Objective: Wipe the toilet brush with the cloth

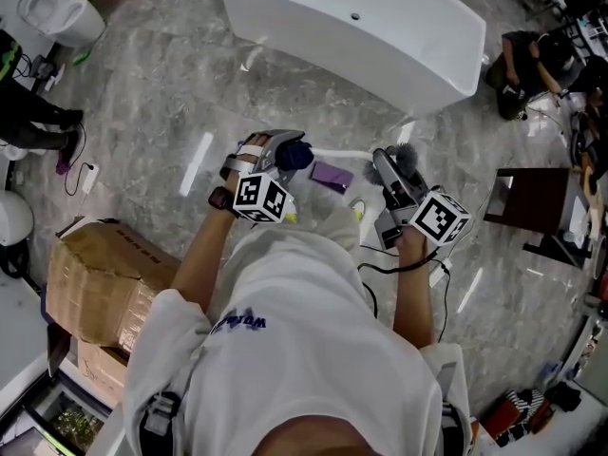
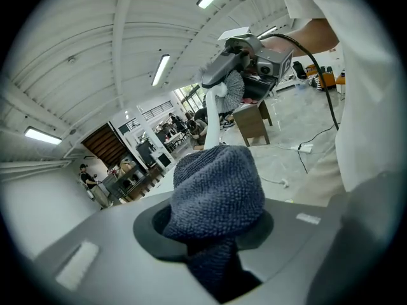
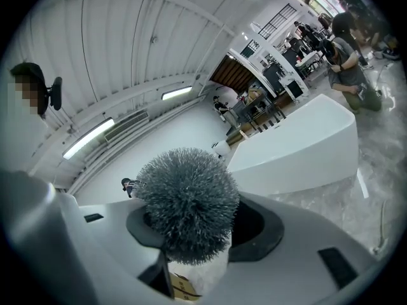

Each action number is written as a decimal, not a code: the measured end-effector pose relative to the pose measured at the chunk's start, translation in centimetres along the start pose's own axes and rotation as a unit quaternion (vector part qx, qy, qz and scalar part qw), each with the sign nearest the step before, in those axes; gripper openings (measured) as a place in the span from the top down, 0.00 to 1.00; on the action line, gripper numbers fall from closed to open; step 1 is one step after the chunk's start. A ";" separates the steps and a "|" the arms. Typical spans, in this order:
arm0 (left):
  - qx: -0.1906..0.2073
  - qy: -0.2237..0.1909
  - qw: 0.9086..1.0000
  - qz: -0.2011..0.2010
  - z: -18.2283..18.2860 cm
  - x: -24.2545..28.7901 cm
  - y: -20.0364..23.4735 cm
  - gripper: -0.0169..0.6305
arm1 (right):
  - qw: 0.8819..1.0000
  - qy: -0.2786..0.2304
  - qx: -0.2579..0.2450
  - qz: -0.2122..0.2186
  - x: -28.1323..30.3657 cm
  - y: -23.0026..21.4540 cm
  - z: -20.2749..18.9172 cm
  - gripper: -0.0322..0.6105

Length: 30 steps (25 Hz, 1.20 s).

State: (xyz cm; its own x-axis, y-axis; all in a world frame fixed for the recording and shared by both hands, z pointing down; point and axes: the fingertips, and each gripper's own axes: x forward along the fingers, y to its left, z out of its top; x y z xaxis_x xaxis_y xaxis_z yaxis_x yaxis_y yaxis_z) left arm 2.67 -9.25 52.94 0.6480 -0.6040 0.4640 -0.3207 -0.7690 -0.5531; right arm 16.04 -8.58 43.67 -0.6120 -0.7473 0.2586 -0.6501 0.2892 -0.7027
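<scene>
Noted: left gripper (image 1: 281, 156) clamped on dark-blue terry cloth (image 2: 219, 192); right gripper (image 1: 391, 171) clamped on grey-bristled, white-handled toilet brush (image 3: 187, 202), held mid-air. Wiping apparently starting (contact unconfirmed). Next: draw cloth along handle.

Mid-frame, the cloth (image 1: 296, 154) sits in the left gripper (image 1: 282, 152), left of the toilet brush (image 1: 407, 156) in the right gripper (image 1: 391, 167). A bathtub (image 1: 380, 27) lies above them.

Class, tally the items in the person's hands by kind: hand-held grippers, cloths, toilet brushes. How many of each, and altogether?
hand-held grippers: 2 (left hand-held gripper, right hand-held gripper)
cloth: 1
toilet brush: 1
total: 4
</scene>
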 end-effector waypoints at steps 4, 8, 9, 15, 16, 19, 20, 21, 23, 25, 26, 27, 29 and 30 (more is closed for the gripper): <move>-0.009 -0.001 1.000 0.000 -0.4 -0.5 0.0 0.78 | 1.000 -0.001 -0.006 -0.004 -0.5 -0.1 0.6 0.60; -0.018 -0.003 1.000 -0.001 -0.9 -0.8 -0.1 0.77 | 1.000 -0.006 -0.004 -0.011 -1.5 -1.1 1.4 0.60; -0.020 -0.005 1.000 -0.002 -1.0 -0.9 0.0 0.77 | 1.000 -0.006 -0.003 -0.012 -1.6 -1.3 1.4 0.60; -0.025 -0.005 1.000 -0.003 -1.5 -1.2 0.0 0.76 | 1.000 0.000 -0.006 -0.003 -1.8 -1.1 1.8 0.60; -0.026 -0.006 1.000 -0.002 -1.5 -1.3 0.0 0.76 | 1.000 0.000 -0.009 -0.002 -1.9 -1.1 2.0 0.60; -0.029 -0.009 1.000 0.002 -1.5 -1.7 0.3 0.76 | 1.000 -0.001 -0.013 0.001 -2.2 -0.9 2.7 0.60; -0.029 -0.009 1.000 0.005 -1.5 -1.8 0.5 0.76 | 1.000 -0.002 -0.011 0.001 -2.4 -1.0 2.8 0.60; -0.030 -0.009 0.999 0.007 -1.6 -1.9 0.6 0.75 | 1.000 -0.002 -0.008 -0.001 -2.6 -1.1 2.9 0.60; -0.033 -0.009 0.999 0.010 -1.7 -2.2 0.8 0.75 | 1.000 0.000 -0.008 -0.003 -2.8 -1.3 2.9 0.60; -0.039 -0.009 0.999 0.011 -2.0 -2.3 0.9 0.75 | 1.000 -0.002 -0.011 0.001 -2.8 -1.0 3.2 0.60; -0.042 -0.009 0.999 0.011 -2.1 -2.3 1.0 0.75 | 1.000 -0.003 -0.013 0.002 -2.9 -0.9 3.4 0.60; -0.046 -0.007 0.999 0.011 -2.3 -2.3 1.0 0.75 | 1.000 -0.004 -0.014 0.002 -3.0 -0.9 3.6 0.60; -0.054 -0.005 0.998 0.011 -2.4 -2.3 1.3 0.74 | 1.000 -0.007 -0.011 0.000 -3.3 -1.2 4.1 0.60; -0.058 -0.005 0.998 0.011 -2.4 -2.2 1.3 0.74 | 1.000 -0.008 -0.008 -0.001 -3.5 -1.5 4.3 0.60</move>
State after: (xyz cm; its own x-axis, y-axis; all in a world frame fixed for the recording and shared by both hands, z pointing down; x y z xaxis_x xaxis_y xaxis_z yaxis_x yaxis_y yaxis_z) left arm -0.84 -9.43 52.81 0.6468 -0.6186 0.4461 -0.4120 -0.7756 -0.4783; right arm 21.02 -8.96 40.98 -0.6034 -0.7575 0.2492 -0.6584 0.2969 -0.6917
